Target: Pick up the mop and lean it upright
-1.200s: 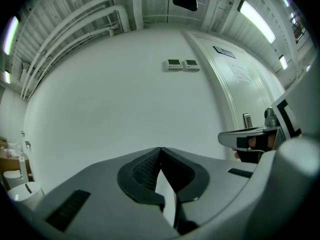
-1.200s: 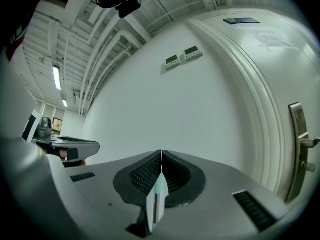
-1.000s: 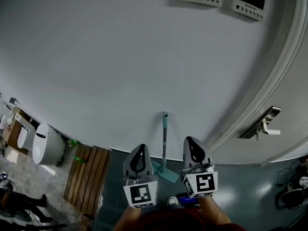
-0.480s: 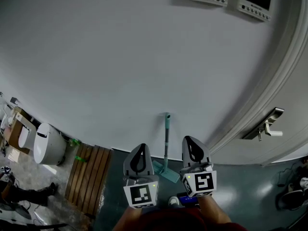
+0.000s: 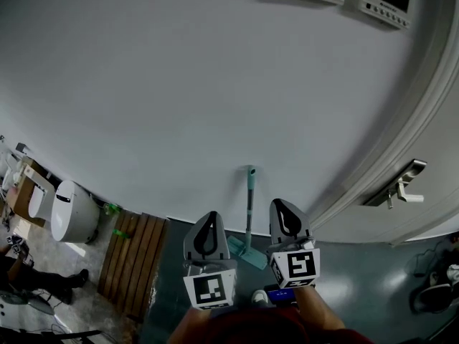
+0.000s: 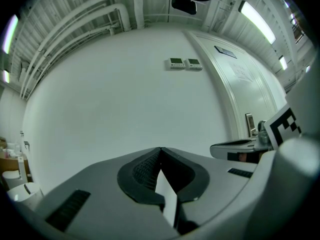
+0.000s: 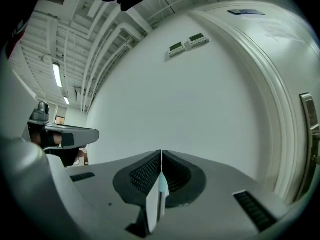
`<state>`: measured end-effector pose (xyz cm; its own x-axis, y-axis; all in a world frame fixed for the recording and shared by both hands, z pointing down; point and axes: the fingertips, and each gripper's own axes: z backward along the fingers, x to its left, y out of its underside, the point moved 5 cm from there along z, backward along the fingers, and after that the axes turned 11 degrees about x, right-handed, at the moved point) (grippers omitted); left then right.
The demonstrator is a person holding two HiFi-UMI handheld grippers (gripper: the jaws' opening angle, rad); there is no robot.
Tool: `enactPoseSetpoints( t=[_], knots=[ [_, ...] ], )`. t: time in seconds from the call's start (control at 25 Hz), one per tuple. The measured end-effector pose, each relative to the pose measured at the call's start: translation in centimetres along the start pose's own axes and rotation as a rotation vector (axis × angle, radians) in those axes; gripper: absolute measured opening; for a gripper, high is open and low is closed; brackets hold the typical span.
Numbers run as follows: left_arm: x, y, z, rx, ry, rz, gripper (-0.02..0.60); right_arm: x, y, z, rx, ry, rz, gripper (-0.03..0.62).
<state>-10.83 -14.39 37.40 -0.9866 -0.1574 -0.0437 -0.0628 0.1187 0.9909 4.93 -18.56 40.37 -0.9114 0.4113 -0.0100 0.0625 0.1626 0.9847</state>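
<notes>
Jaws of the left hand-held gripper and the right hand-held gripper are pressed together, pinching nothing, at 6 o'clock in the head view. Between them, toward 12 o'clock, the mop stands upright against the wall, its head on the floor.

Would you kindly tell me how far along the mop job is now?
Done: the mop stands upright, leaning on the wall, its head on the floor. In hand: nothing; the left hand-held gripper and right hand-held gripper are both shut, empty, clear of it. Left: seemingly nothing but stepping away.
</notes>
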Motion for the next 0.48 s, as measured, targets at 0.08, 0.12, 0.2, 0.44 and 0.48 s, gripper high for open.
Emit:
enactPoseSetpoints(
  t=[0.08, 0.12, 0.2, 0.44, 0.48],
  knots=[
    [0.1, 0.0, 0.0, -0.003, 0.0, -0.001, 0.014, 0.2, 0.4, -0.7, 0.014, -0.009, 0.0, 0.018],
    [0.2, -0.1, 0.1, -0.004, 0.0, -0.002, 0.014, 0.3, 0.7, -1.0, 0.022, -0.011, -0.002, 0.018],
    [0.3, -0.1, 0.1, -0.005, -0.001, 0.0, 0.014, 0.4, 1.3, -1.8, 0.041, -0.013, -0.003, 0.018],
    [0.8, 0.0, 0.2, -0.003, -0.008, 0.009, 0.014, 0.7, 2.5, -4.2, 0.072, -0.009, 0.005, 0.02],
    [0.8, 0.0, 0.3, -0.003, -0.009, 0.011, 0.014, 0.7, 2.8, -4.6, 0.079, -0.008, 0.002, 0.028]
  ],
)
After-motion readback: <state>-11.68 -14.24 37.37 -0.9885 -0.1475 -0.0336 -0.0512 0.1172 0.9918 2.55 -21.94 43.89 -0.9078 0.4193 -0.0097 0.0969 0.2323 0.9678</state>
